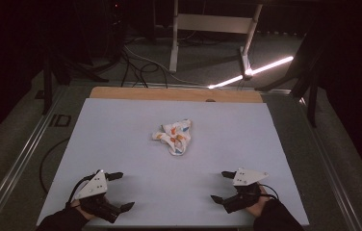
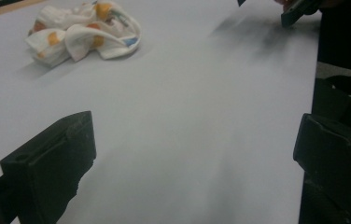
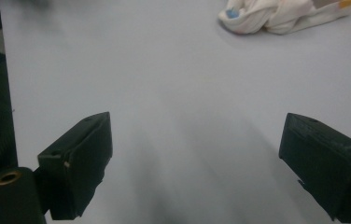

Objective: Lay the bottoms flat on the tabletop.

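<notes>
A crumpled white cloth (image 1: pixel 174 135) with orange and blue spots lies near the middle of the pale grey table top (image 1: pixel 121 144). My left gripper (image 1: pixel 121 191) rests at the front left, open, its jaws wide apart with nothing between them. At the front right my right gripper (image 1: pixel 221 186) is open too, and empty. Both point inward across the table, well short of the cloth. The left gripper view has the cloth (image 2: pixel 82 32) at upper left beyond my left gripper (image 2: pixel 194 149). In the right gripper view the cloth (image 3: pixel 285 14) lies at the top right, far from my right gripper (image 3: pixel 197 163).
A wooden strip (image 1: pixel 174 94) edges the table's far side. Beyond it stand a white frame (image 1: pixel 213 24), dark cables (image 1: pixel 135 67) on the floor and a bright light bar (image 1: pixel 253 71). Metal rails (image 1: pixel 15 159) run along both sides of the table.
</notes>
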